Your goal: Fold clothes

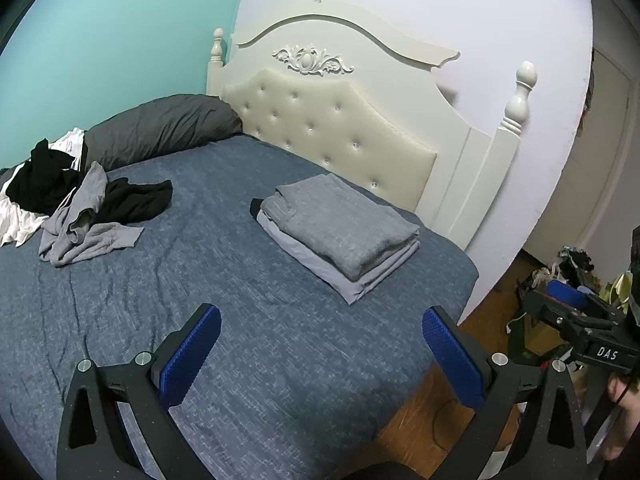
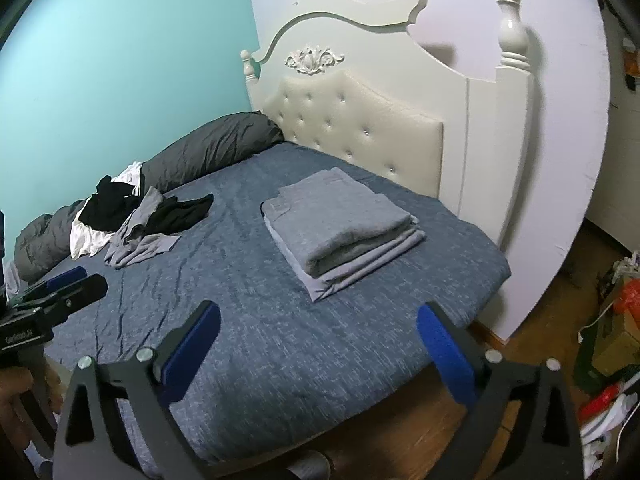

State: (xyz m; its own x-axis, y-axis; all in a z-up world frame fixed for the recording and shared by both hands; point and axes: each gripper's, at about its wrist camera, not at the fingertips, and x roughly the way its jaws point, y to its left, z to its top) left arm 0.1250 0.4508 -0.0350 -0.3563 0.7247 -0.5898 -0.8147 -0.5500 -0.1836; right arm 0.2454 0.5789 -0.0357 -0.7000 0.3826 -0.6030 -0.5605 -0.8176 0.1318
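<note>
Clothes were seen in two lots on the bed. At nine to ten o'clock in the left wrist view, a loose heap of black, white and grey garments lay tangled against the dark pillow. At about one o'clock from centre, well apart from it, a folded stack of grey pieces lay near the headboard.

Both tools were held over the near edge of the bed with nothing between the fingers: the left gripper was spread wide, and the right gripper likewise.

Trouble was judged likeliest at the heap: because the garments overlapped, two could be pinched at once, or one dragged off with another. The stack lay near the bed's three o'clock edge, so it could be knocked askew by a sleeve or gripper swung past it. Cloth could also slip from the smooth pads if only a thin edge were caught.
</note>
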